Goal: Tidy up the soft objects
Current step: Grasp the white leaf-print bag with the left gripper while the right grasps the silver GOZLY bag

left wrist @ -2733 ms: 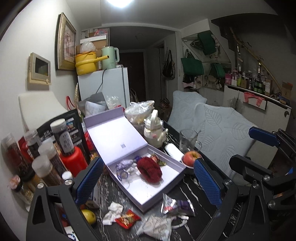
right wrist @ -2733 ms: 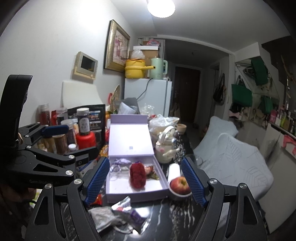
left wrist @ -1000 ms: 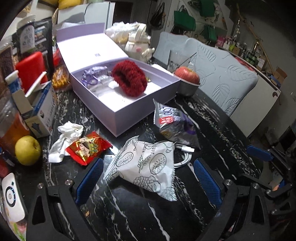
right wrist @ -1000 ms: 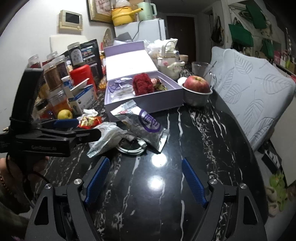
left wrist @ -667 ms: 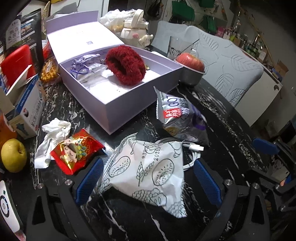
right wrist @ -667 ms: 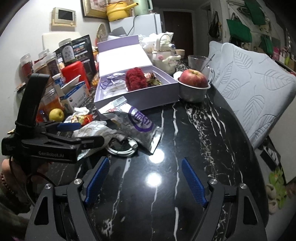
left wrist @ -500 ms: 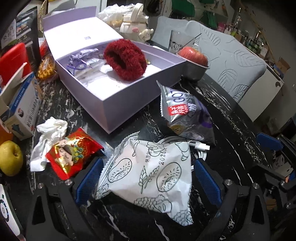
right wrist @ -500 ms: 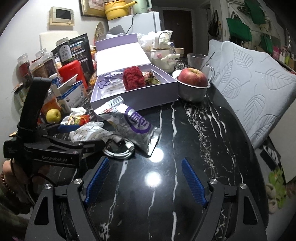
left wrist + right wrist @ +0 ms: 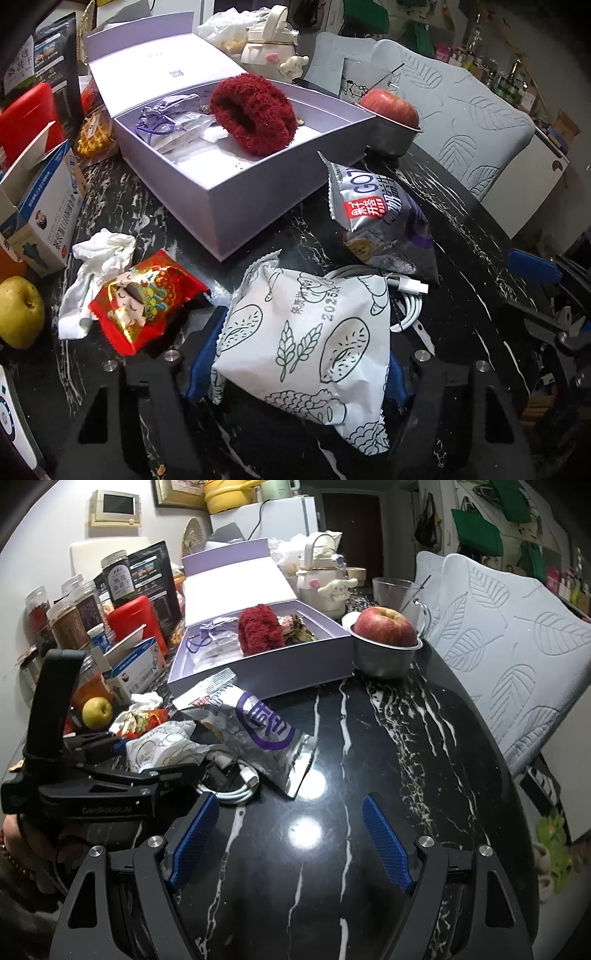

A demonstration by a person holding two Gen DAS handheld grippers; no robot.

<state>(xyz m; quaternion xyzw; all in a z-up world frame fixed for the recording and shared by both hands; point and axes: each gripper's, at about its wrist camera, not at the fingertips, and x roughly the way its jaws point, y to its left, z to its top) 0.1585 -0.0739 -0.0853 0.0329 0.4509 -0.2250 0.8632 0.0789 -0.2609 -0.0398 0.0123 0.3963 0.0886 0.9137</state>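
A white printed snack bag (image 9: 306, 339) lies on the black marble table, and my left gripper (image 9: 299, 354) is shut on it, blue pads pressed on both sides. From the right wrist view the same bag (image 9: 159, 751) sits in the left gripper. A silver-purple snack bag (image 9: 380, 221) and a red packet (image 9: 144, 295) lie close by. A lilac box (image 9: 258, 192) stands open and holds a red fuzzy scrunchie (image 9: 255, 110). My right gripper (image 9: 291, 840) is open and empty above bare table.
A coiled white charging cable (image 9: 406, 299) lies under the bags. A crumpled tissue (image 9: 96, 273), a yellow apple (image 9: 18, 312) and a blue-white carton (image 9: 40, 206) are at left. A red apple in a steel bowl (image 9: 384, 646), jars and a teapot stand behind.
My left gripper came down and forward from high over the table to the white bag and closed on it. My right gripper lowered toward the table and stayed open.
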